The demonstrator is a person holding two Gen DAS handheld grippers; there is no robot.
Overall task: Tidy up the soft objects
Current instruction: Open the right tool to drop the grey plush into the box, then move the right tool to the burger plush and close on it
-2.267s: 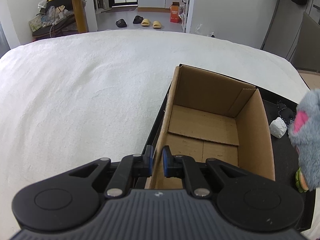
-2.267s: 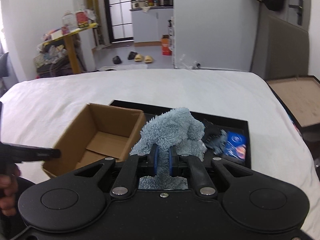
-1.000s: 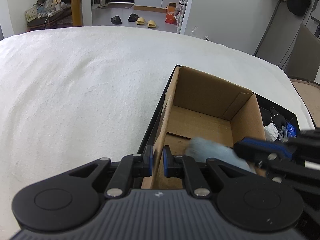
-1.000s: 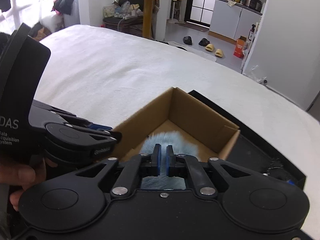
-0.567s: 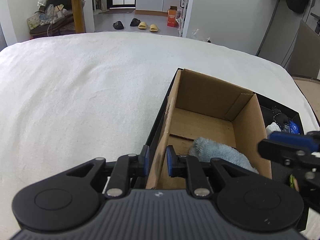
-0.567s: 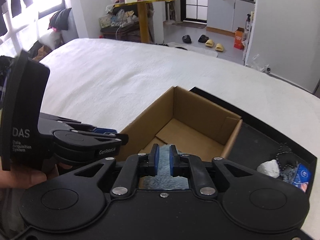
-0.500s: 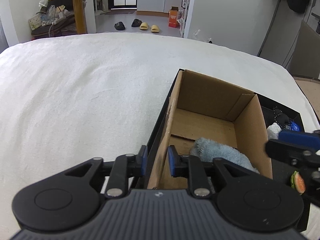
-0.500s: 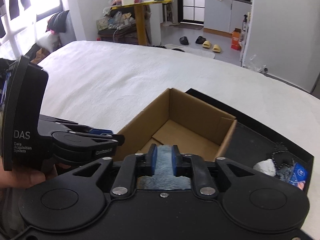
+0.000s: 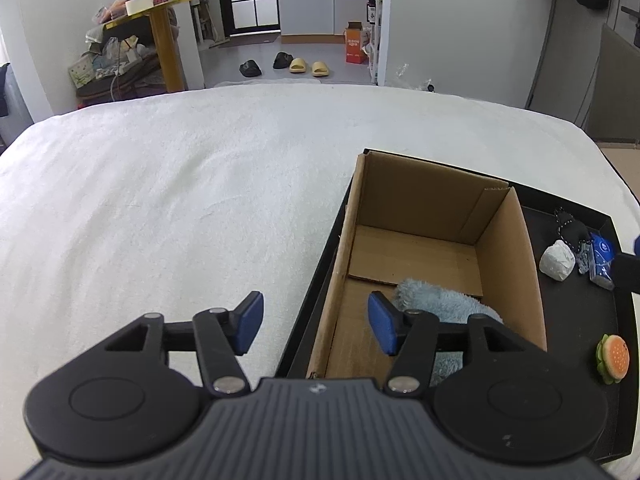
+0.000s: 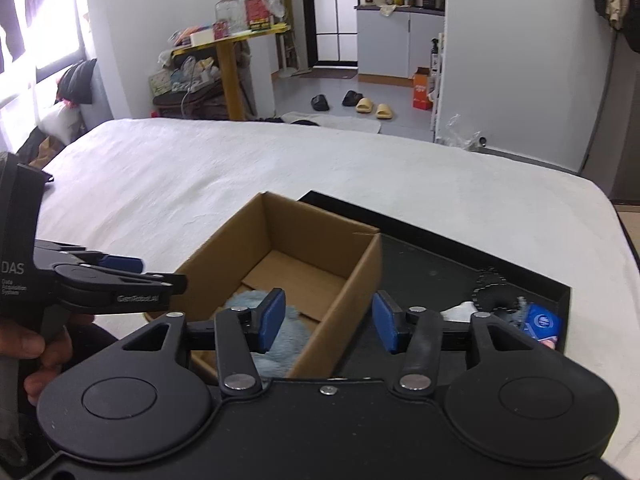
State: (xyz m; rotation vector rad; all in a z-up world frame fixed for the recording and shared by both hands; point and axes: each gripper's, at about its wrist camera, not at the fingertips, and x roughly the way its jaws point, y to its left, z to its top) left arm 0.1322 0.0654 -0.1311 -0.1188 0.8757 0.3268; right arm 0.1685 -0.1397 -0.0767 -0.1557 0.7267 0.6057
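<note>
Blue plush [image 9: 440, 300] lies in cardboard box [image 9: 516, 264] on black tray [image 9: 580, 320]; left gripper [image 9: 316, 326] and right gripper [image 10: 328, 320] both released, empty.

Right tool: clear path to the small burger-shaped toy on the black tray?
Probably yes. The burger-shaped toy sits alone on the black tray, right of the cardboard box, nothing over it. The right tool is open and empty.

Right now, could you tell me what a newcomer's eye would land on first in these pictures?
Probably the open cardboard box standing in a black tray on the white bed, with a fluffy blue plush toy lying in its near end. Both the left gripper and right gripper are open and hold nothing.
</note>
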